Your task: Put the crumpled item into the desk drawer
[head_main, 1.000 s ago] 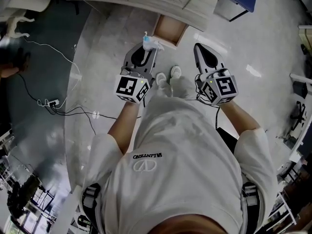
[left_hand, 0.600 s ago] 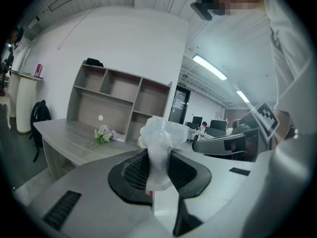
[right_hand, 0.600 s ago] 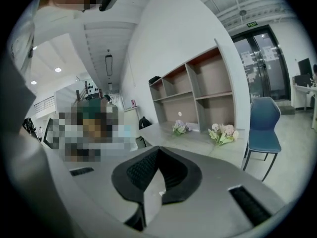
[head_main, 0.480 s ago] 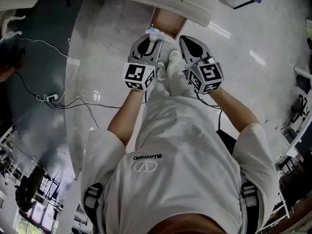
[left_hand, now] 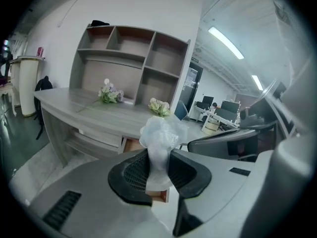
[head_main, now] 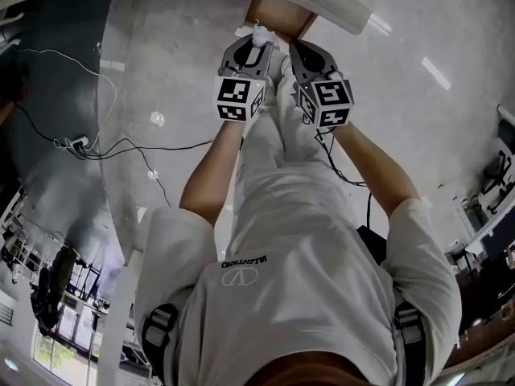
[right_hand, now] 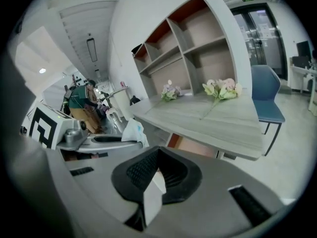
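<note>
both aim at the open drawer (head_main: 278, 14): left gripper (left_hand: 159, 170) pinches the crumpled item (left_hand: 161, 133) to drop in; right gripper (right_hand: 156, 170) closed, empty.

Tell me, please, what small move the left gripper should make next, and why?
Probably ease the left gripper forward and down until it is over the drawer. Its jaws pinch the wad, and the drawer stands open under the desk just ahead, so the wad seems not yet inside it.
</note>
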Demonstrator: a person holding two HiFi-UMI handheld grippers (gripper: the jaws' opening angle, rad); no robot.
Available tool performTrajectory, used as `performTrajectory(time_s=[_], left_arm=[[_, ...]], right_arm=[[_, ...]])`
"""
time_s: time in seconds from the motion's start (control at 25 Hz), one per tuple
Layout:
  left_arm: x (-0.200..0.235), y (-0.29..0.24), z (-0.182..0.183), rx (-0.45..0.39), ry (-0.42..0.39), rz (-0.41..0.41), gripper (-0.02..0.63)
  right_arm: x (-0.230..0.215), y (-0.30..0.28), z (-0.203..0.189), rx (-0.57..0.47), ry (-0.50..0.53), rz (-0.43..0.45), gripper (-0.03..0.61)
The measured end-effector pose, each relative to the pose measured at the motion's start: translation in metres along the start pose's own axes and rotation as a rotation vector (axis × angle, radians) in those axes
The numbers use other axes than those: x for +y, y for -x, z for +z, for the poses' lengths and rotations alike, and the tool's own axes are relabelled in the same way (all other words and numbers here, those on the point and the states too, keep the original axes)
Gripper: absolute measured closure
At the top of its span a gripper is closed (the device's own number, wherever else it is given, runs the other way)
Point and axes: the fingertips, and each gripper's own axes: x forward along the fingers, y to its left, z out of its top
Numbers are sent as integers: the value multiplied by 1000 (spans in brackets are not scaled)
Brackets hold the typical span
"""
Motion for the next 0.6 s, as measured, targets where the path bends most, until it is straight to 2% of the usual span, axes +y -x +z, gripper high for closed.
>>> performTrajectory(time_s=[0.28, 0.6], left_arm=[[18, -48, -53, 65, 31, 23, 534], [34, -87, -107, 120, 59, 33, 534]], right_arm=[[-34, -45, -42, 36, -53, -22, 580], [-48, -89, -82, 58, -67, -35, 580]])
